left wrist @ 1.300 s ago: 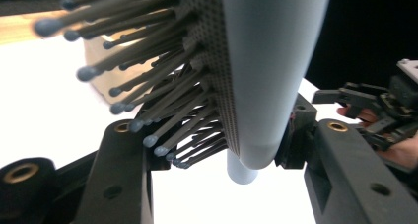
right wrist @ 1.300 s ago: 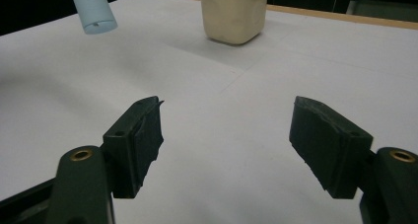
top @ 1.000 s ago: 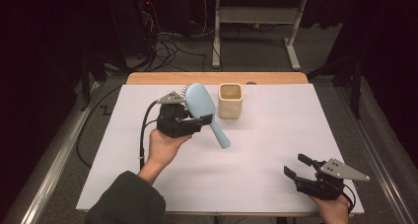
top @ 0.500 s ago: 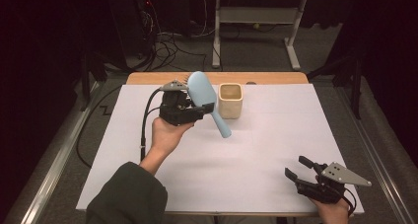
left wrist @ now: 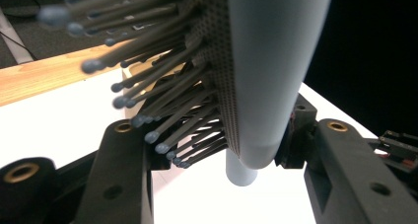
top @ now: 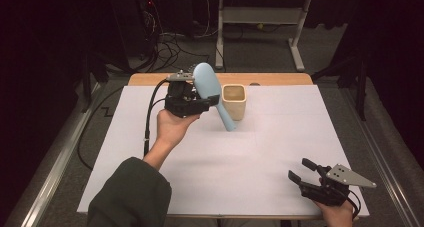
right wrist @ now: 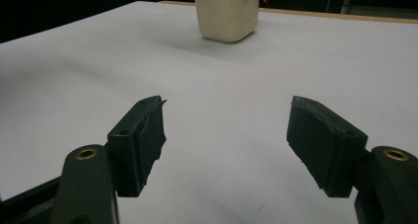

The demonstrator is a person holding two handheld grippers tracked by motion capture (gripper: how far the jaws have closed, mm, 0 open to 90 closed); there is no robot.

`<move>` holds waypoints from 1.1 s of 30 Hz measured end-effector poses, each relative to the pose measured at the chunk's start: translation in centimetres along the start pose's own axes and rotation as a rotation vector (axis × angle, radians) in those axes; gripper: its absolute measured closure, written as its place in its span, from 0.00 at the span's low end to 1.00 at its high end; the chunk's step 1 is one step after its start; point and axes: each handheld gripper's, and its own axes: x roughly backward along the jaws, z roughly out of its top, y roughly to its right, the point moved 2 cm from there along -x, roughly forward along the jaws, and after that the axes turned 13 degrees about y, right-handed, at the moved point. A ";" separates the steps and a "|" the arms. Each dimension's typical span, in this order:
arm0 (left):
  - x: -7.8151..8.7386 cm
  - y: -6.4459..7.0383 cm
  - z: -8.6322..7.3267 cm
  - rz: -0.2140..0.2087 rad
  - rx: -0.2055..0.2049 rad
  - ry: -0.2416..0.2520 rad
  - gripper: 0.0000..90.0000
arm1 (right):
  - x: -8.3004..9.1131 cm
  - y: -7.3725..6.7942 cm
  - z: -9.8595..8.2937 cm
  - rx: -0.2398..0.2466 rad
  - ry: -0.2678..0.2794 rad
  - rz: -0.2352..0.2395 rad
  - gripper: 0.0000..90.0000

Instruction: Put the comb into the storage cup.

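Seemingly light, rigid plastic hairbrush (top: 209,89) upper centre of high view beside cup (top: 234,101), clamped near neck by left gripper (top: 197,101); bristles soft, handle slick; right gripper (top: 300,172) spread wide, empty.

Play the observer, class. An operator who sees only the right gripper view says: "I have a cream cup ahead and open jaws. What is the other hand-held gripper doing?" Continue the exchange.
Observer: The left hand-held gripper is shut on a pale blue hairbrush, held above the table.
Operator: How is the brush turned?
Observer: Head up, handle slanting down beside the cup, bristles facing away from it.
Operator: Where am I on the table?
Observer: The right hand-held gripper sits low at the near right corner, holding nothing.
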 end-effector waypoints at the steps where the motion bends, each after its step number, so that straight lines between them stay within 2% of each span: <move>1: -0.1 0.0 0.0 0.002 0.002 0.000 0.59 | 0.0 0.0 0.0 -0.005 0.003 -0.002 0.33; 12: -0.4 -0.2 0.7 0.028 -0.017 -0.009 0.59 | 0.0 0.1 -0.1 -0.003 -0.003 0.002 0.33; 33: -1.7 -1.3 2.1 0.065 -0.007 0.007 0.59 | 0.1 0.1 -0.1 -0.006 -0.004 -0.023 0.32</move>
